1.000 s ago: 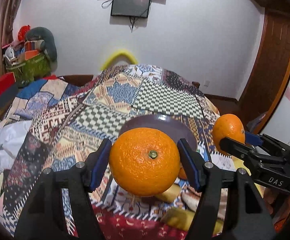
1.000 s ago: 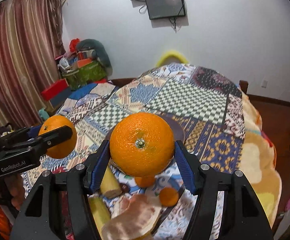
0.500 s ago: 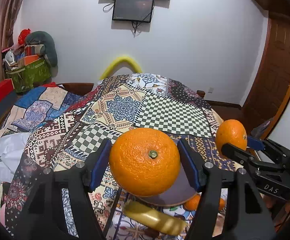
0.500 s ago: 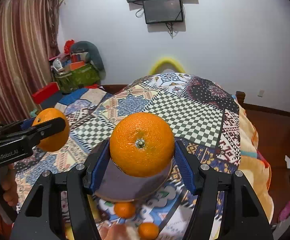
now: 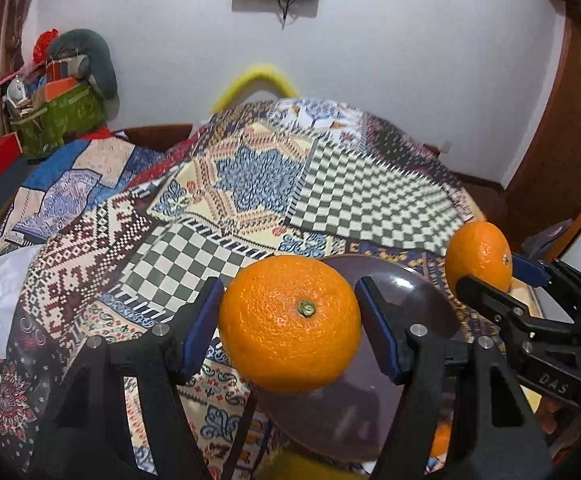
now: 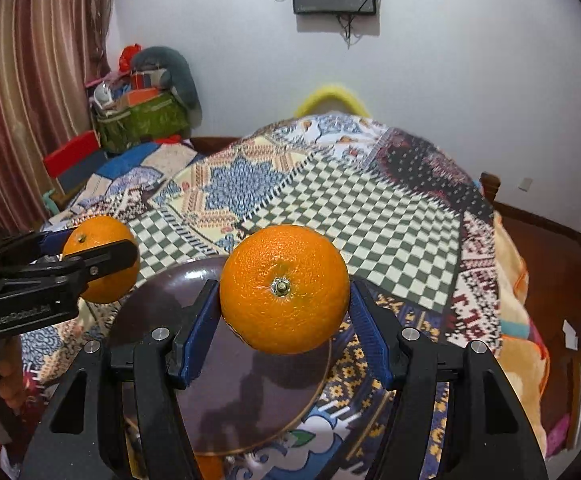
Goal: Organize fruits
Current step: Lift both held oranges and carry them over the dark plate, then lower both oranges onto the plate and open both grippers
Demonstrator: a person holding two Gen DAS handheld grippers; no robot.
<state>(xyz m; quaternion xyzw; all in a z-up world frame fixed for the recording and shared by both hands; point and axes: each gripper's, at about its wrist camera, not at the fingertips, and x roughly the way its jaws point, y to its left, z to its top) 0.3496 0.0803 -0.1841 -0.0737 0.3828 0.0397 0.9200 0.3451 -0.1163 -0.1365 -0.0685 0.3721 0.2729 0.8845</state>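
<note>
A large orange [image 5: 290,324] sits pinched between the blue pads of my left gripper [image 5: 290,314], stem facing the camera. My right gripper [image 6: 284,304] is shut on a second orange [image 6: 284,288] the same way. Both hang just above a dark purple plate [image 6: 218,400] lying on the patchwork quilt. From the left wrist view the right gripper [image 5: 486,276] and its orange [image 5: 478,260] show at the right, over the plate [image 5: 418,304]. In the right wrist view the left gripper [image 6: 98,248] holds its orange [image 6: 102,258] at the plate's left rim.
The patchwork quilt [image 6: 330,208] covers a bed that runs to the far wall. A small orange [image 5: 440,438] and a yellow banana [image 5: 290,468] lie at the plate's near side. Boxes and a green bag [image 6: 138,124] are piled at the back left. A wooden door [image 5: 562,152] stands right.
Both grippers have moved forward and down over the bed, each still holding its orange. The plate now lies right under them, and the bananas and small fruits have slid to the bottom edge.
</note>
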